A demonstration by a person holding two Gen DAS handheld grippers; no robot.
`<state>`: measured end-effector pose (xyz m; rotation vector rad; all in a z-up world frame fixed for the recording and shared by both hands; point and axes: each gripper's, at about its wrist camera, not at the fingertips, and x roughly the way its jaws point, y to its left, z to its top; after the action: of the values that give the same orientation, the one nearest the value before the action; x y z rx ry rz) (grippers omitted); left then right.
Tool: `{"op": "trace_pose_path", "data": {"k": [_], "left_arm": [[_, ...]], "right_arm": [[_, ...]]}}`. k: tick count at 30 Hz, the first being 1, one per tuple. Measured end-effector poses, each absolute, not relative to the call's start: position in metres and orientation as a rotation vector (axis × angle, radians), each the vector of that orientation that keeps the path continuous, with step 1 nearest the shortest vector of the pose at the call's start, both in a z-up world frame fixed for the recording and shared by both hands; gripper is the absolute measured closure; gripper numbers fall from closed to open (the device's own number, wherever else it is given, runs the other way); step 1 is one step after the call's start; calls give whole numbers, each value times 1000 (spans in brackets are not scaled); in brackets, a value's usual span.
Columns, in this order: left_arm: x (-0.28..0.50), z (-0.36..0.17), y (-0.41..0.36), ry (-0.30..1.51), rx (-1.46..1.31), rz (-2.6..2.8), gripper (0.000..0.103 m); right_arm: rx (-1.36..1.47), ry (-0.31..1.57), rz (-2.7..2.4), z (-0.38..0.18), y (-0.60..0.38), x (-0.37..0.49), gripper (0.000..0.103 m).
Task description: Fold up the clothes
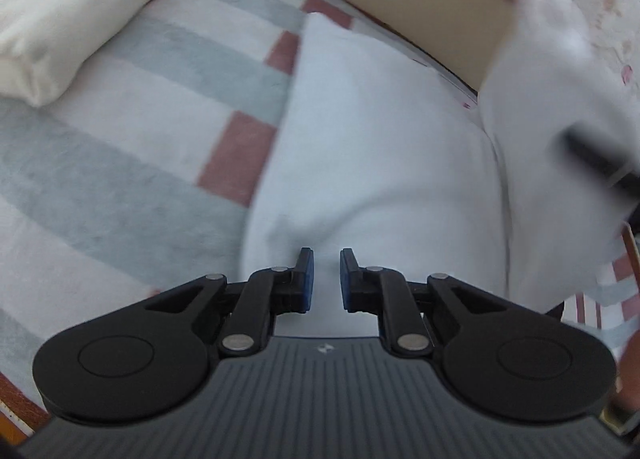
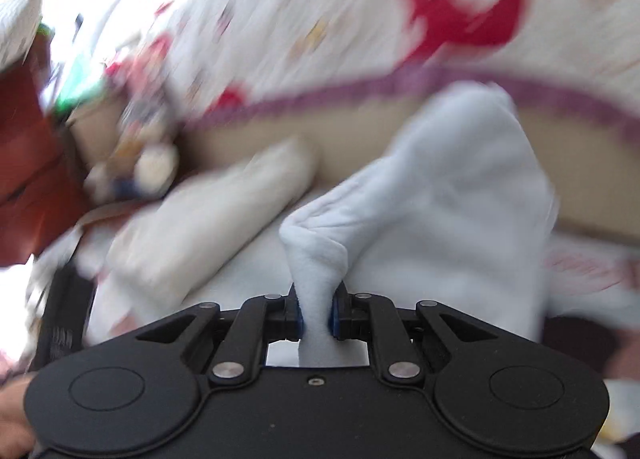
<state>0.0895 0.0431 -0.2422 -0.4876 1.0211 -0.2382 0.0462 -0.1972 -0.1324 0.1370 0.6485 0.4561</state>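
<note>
The black left gripper (image 1: 325, 279) hung angled down, jaws narrowly apart and empty, while the black right gripper (image 2: 317, 313) was clamped tight.

Soft matt fleece garment (image 2: 460, 195)

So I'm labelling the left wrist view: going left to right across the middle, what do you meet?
Cream folded pillow → grey-and-red striped white blanket → pale blue soft garment → its lifted, blurred part.
</note>
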Motion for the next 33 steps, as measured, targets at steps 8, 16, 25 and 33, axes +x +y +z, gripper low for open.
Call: {"op": "trace_pose_path", "data": {"k": [8,16,25,33], "left_arm": [[78,-252,76,978,-573,-235,90],[72,-257,83,970,-613,-244,90],[69,-259,82,938,-589,-247,90],[53,-228,93,834,-598,-272,84]], "right_arm": [[214,807,514,-179,-170,67,88],[238,794,601,-159,-161,64,87],[448,829,711,-174,-165,53,59],[301,810,510,-132,-246,0,46]]}}
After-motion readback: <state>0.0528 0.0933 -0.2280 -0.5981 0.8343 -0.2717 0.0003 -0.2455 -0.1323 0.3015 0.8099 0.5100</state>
